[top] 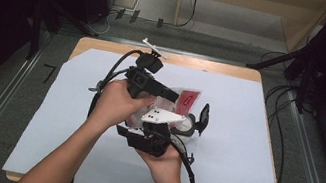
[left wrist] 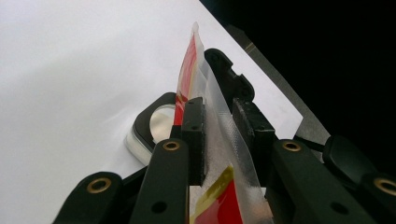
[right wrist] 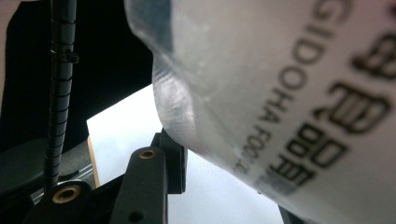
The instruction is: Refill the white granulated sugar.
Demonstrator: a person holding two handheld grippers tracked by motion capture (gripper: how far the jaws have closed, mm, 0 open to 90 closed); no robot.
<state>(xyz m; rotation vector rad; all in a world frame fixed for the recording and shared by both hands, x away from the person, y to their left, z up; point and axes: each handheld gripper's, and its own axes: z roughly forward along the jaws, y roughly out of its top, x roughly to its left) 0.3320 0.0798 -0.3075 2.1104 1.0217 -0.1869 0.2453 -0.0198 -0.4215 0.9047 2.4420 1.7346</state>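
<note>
A clear plastic bag (top: 185, 98) with a red label is held up above the middle of the table between both grippers. My left gripper (top: 174, 95) points right at it. In the left gripper view its jaws (left wrist: 219, 126) stand a little apart, with the bag's clear sealed edge (left wrist: 219, 135) running between the pads. My right gripper (top: 170, 126) comes up from below. In the right gripper view the bag (right wrist: 289, 93) with dark print hangs close to the camera and hides one jaw; the other fingertip (right wrist: 170, 158) touches its edge.
A small white tub (top: 189, 125) with an open black lid (top: 204, 117) stands on the white sheet (top: 244, 136) just right of the grippers, and also appears beyond the left jaws (left wrist: 152, 126). The table's wooden edge (top: 216, 66) lies behind. Cables trail from both grippers.
</note>
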